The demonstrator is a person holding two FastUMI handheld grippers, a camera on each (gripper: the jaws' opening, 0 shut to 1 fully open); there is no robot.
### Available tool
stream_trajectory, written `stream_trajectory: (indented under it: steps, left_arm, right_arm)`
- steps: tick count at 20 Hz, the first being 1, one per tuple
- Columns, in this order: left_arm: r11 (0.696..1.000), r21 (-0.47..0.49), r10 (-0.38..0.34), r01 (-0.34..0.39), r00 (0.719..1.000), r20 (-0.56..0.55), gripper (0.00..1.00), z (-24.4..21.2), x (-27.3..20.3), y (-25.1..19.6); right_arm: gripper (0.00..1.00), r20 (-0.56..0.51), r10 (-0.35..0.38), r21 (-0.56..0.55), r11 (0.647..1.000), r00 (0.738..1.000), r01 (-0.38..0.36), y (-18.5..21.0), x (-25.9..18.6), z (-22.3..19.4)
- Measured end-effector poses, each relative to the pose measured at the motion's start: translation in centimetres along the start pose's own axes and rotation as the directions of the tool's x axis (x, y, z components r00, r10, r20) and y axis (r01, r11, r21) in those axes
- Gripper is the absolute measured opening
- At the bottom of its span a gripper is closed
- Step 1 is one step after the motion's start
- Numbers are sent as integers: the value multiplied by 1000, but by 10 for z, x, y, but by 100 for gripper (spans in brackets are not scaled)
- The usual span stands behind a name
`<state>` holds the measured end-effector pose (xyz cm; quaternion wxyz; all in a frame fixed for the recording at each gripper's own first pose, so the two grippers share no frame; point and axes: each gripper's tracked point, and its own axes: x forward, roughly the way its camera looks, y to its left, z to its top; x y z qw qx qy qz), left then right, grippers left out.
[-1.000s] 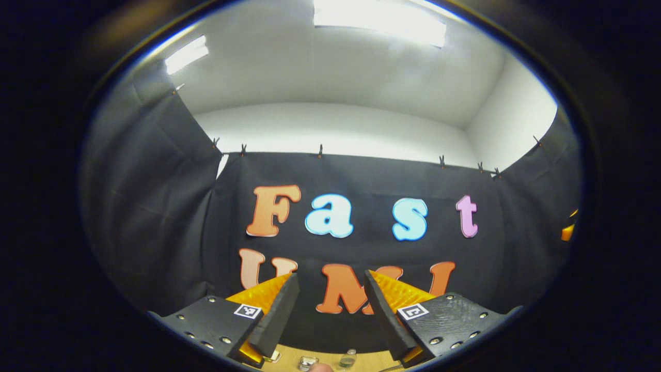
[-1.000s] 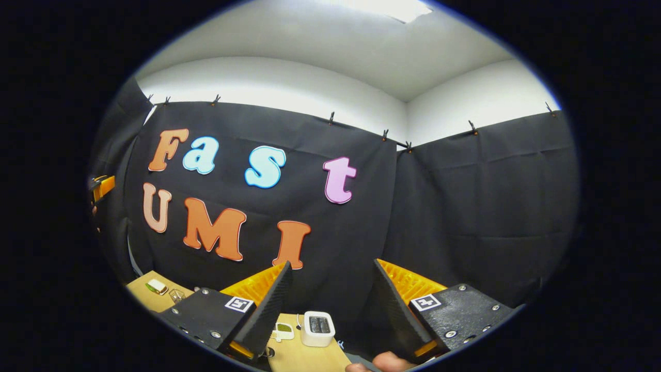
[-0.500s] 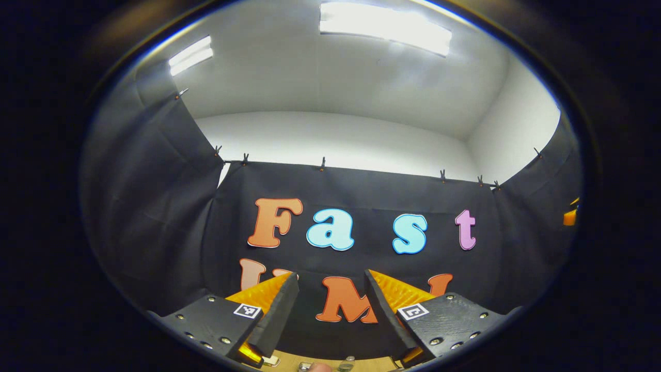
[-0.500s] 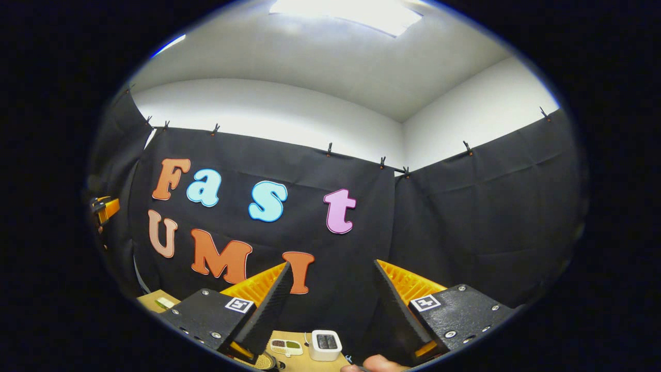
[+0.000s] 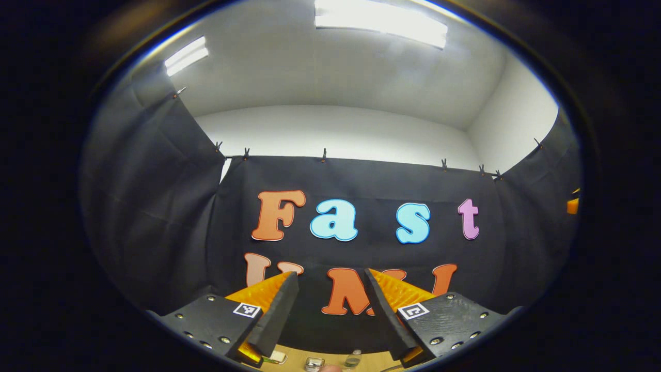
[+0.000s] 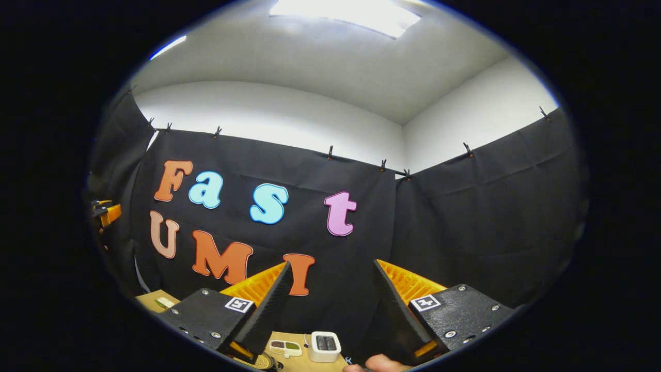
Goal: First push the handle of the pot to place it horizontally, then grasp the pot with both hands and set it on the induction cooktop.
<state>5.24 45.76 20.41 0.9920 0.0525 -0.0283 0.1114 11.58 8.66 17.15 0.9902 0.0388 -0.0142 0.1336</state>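
My left gripper (image 5: 331, 273) is held up and points at the black cloth wall, open, with nothing between its fingers. My right gripper (image 6: 332, 263) is likewise raised toward the wall's right corner, open and empty. In the left gripper view, a small piece of the right gripper (image 5: 571, 204) shows at the far right edge. In the right gripper view, a piece of the left gripper (image 6: 106, 212) shows at the far left edge.
A strip of wooden table (image 5: 294, 357) lies low in the left gripper view, with a small clear glass (image 5: 353, 358) on it. The right gripper view has a white box-shaped appliance (image 6: 324, 345), a small flat tray (image 6: 285, 347) and a fingertip (image 6: 379, 362).
The right gripper has tilted upward over the second, so less table shows; it has barely moved in the last half second. The left gripper tilted up, then back down slightly. Both stayed open.
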Motion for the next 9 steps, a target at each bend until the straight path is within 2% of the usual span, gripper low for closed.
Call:
stream_trajectory:
  steps: [4,6,9]
  left_arm:
    - [999,-10,39,-39,999,-5,80,-3,-2,5]
    - [998,10,54,-54,998,14,82,-5,-9,6]
    - [996,35,82,-82,997,-5,80,-20,-40,7]
  right_arm:
    - [97,-2,39,9,999,999,-39,-3,3,-10]
    - [95,7,55,9,998,998,-55,-5,4,-13]
    - [95,27,92,4,996,995,-92,-8,3,-24]
